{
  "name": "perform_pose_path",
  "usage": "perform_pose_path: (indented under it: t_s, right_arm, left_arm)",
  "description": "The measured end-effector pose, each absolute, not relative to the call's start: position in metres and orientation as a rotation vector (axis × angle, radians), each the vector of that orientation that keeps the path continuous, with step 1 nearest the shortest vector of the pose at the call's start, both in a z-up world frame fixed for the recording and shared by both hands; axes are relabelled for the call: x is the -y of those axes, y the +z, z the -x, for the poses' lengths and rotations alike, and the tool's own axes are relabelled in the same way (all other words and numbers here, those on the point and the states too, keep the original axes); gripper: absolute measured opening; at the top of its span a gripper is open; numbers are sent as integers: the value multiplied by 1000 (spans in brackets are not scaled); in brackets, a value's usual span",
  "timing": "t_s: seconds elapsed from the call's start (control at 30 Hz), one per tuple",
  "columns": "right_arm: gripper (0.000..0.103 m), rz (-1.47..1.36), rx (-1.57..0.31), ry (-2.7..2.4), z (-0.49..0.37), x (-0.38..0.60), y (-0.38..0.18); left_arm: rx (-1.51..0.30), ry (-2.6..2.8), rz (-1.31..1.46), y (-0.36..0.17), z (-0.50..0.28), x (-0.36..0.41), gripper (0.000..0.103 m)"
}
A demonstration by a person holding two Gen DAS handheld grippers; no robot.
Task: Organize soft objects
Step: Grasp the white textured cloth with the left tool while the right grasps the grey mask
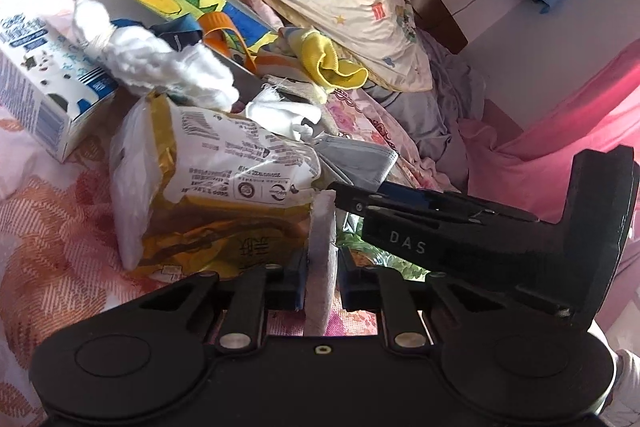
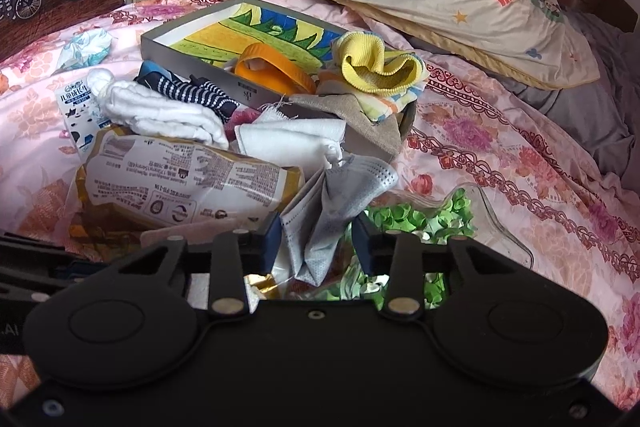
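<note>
Keep the left gripper (image 1: 320, 259) clenched on the pale flat felt-like pad (image 1: 320, 247), close the open right gripper (image 2: 316, 239) squarely on the crumpled grey face mask (image 2: 340, 195) lying near-centre, then lift toward the far shallow cardboard box (image 2: 192, 39).

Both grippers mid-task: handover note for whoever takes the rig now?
Left gripper: shut on a pale pink pad, held upright.
Right gripper: jaws either side of a grey face mask; grip unclear.
Box on the bed holds a yellow cloth and an orange strap.
Left outside: white cloths, striped sock, tissue pack.
</note>
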State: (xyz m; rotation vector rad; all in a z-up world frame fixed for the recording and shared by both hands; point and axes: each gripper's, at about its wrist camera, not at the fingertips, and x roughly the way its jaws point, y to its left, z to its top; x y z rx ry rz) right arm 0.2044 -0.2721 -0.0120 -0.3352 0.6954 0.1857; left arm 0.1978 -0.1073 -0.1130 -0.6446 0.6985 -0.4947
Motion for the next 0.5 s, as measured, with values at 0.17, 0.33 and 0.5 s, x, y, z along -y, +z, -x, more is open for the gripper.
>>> perform_pose_path:
  t_s: [0.17, 0.33, 0.5]
  right_arm:
    - [17, 351, -705, 179, -206, 272, -14]
    - [8, 359, -694, 178, -205, 273, -13]
    - [3, 370, -673, 176, -204, 274, -9]
  left_arm:
    - [-712, -501, 596, -112, -199, 113, 10]
    - [-723, -497, 587, -112, -199, 113, 9]
    - [-714, -496, 576, -111, -196, 113, 9]
